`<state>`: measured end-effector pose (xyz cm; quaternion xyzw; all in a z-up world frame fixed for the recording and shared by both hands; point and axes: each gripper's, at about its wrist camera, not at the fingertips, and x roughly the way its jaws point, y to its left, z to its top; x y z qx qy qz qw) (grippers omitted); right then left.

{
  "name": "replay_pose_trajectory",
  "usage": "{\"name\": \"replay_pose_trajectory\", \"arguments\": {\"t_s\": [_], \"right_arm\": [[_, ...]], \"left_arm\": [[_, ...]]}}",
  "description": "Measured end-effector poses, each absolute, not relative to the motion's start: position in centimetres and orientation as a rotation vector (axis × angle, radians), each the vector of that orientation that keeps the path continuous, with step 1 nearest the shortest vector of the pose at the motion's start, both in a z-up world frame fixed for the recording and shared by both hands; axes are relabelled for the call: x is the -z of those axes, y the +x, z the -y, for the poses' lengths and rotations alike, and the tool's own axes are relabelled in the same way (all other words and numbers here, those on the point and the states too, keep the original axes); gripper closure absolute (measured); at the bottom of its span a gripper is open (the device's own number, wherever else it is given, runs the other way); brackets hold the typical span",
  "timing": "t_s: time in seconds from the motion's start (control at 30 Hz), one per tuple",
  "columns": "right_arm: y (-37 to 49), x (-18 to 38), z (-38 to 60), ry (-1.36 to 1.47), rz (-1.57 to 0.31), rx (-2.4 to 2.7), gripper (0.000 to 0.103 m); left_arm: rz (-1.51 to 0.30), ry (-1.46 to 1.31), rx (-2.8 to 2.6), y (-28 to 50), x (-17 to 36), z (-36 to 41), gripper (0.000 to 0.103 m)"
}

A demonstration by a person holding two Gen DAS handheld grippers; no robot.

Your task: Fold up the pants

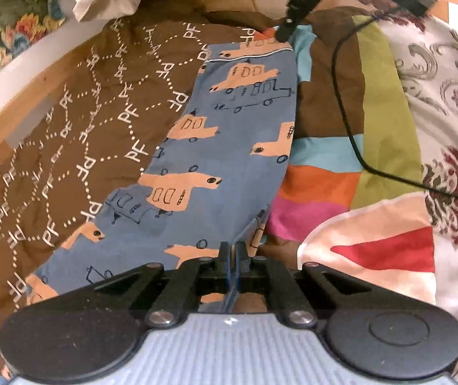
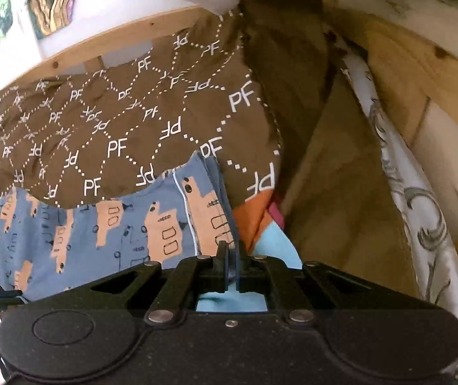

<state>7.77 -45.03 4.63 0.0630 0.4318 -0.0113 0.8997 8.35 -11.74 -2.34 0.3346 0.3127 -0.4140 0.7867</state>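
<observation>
the pants (image 1: pixel 216 147), blue with peach car prints, lie stretched in a long strip across a brown quilt (image 1: pixel 68 122) marked with white letters, their right edge over a patchwork of bright colour blocks (image 1: pixel 322 186). a white-piped hem sits at the far end in the left wrist view, and the near end runs under the left gripper (image 1: pixel 233 250).

the left gripper's jaws are drawn narrow, with a fold of the blue cloth pinched between them. the right gripper (image 2: pixel 231 252) is likewise nearly closed on the hem edge; in the left wrist view it shows as a dark finger pressed onto the far end of the strip (image 1: pixel 285 29). how much cloth the right one has caught is hard to tell, since its own body hides the spot, but blue fabric does run between the pads.

the step in hand appears to be the lengthwise fold: both ends are gripped and the garment is held taut between them. the next move calls for carrying one end over toward the other, keeping the edges lined up and the tension even so the strip does not twist, and keeping clear of the black cable (image 1: pixel 347 102) that trails over the quilt just beside the pants.
</observation>
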Motion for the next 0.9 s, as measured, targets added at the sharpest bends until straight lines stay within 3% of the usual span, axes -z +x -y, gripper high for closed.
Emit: {"name": "replay_pose_trajectory", "arguments": {"t_s": [0.03, 0.1, 0.13, 0.2, 0.33, 0.47, 0.6, 0.8, 0.87, 0.9], "right_arm": [[7.6, -4.6, 44.9, 0.123, -0.89, 0.017, 0.097], [7.6, -4.5, 44.3, 0.077, -0.881, 0.019, 0.08], [7.6, -4.5, 44.2, 0.05, -0.868, 0.027, 0.069], [7.2, -4.7, 43.6, -0.009, -0.826, 0.051, 0.061], [6.9, -4.6, 42.5, -0.1, -0.78, 0.042, 0.028], [7.0, -3.4, 42.0, -0.117, -0.774, 0.004, 0.028], [7.0, -2.9, 42.9, -0.064, -0.743, -0.038, 0.028], [7.4, -2.6, 44.3, 0.025, -0.741, -0.094, 0.032], [7.4, -2.8, 44.5, 0.018, -0.726, -0.102, 0.033], [7.4, -2.9, 44.5, 0.013, -0.725, -0.101, 0.034]], "left_arm": [[-0.692, 0.691, 0.904, 8.7, 2.2, 11.5, 0.089], [-0.72, 0.634, 0.918, 9.6, 1.6, 11.0, 0.078], [-0.719, 0.628, 0.917, 10.0, 1.3, 11.0, 0.074], [-0.694, 0.631, 0.909, 10.9, 0.3, 11.1, 0.072], [-0.652, 0.63, 0.894, 14.6, -2.4, 12.5, 0.042], [-0.675, 0.612, 0.922, 19.6, -3.0, 16.5, 0.043], [-0.711, 0.569, 0.992, 24.1, -1.5, 21.5, 0.059], [-0.788, 0.399, 1.111, 27.3, 0.1, 26.6, 0.059], [-0.804, 0.427, 1.123, 27.5, 0.5, 28.2, 0.064], [-0.81, 0.445, 1.12, 27.5, 0.8, 29.1, 0.072]]}}
